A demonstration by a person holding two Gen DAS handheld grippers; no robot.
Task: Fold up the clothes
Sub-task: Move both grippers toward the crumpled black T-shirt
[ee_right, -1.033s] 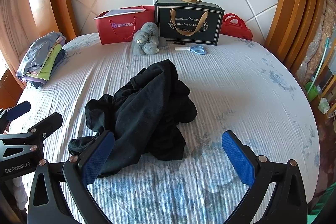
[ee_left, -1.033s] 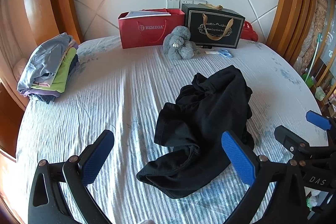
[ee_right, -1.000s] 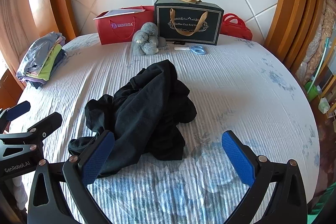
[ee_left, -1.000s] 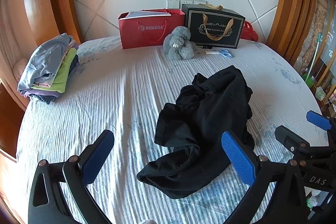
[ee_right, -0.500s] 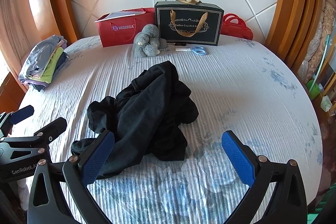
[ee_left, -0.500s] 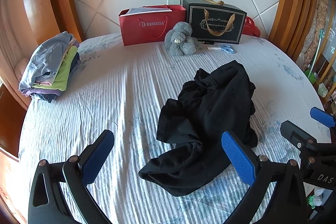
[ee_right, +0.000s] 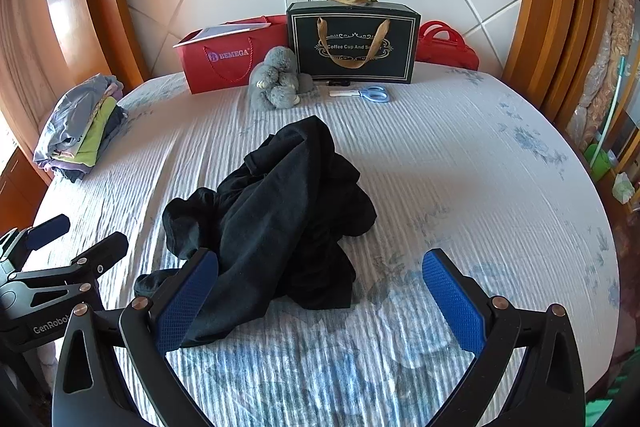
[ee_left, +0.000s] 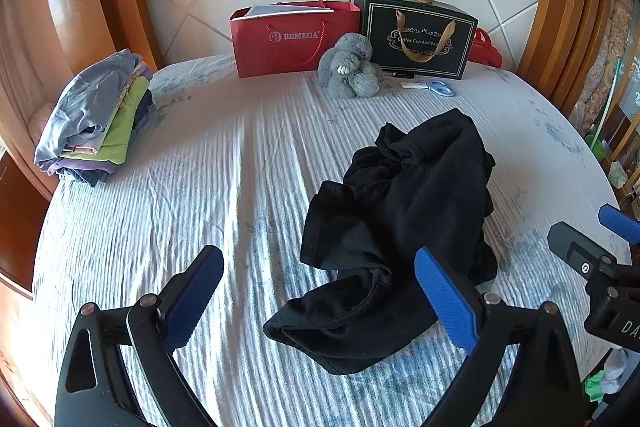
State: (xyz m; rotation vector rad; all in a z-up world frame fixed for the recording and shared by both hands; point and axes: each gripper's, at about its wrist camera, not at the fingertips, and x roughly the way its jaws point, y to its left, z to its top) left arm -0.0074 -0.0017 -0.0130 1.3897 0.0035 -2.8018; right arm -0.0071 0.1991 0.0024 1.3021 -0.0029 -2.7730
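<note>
A crumpled black garment (ee_left: 400, 223) lies in a heap on the white striped bed (ee_left: 200, 187); it also shows in the right wrist view (ee_right: 276, 223). My left gripper (ee_left: 320, 291) is open and empty, held above the bed at the garment's near left end. My right gripper (ee_right: 320, 299) is open and empty, over the garment's near right edge. Each gripper shows at the edge of the other's view: the right one (ee_left: 592, 251) and the left one (ee_right: 68, 251).
A stack of folded clothes (ee_left: 96, 119) sits at the bed's far left. At the headboard stand a red bag (ee_left: 292, 39), a black gift box (ee_left: 416, 39), a grey plush toy (ee_left: 352, 71) and blue scissors (ee_left: 432, 87). Wooden frame curves round both sides.
Both grippers have drawn slightly nearer to the garment and lowered a little. The garment has not moved. Both stay open.
</note>
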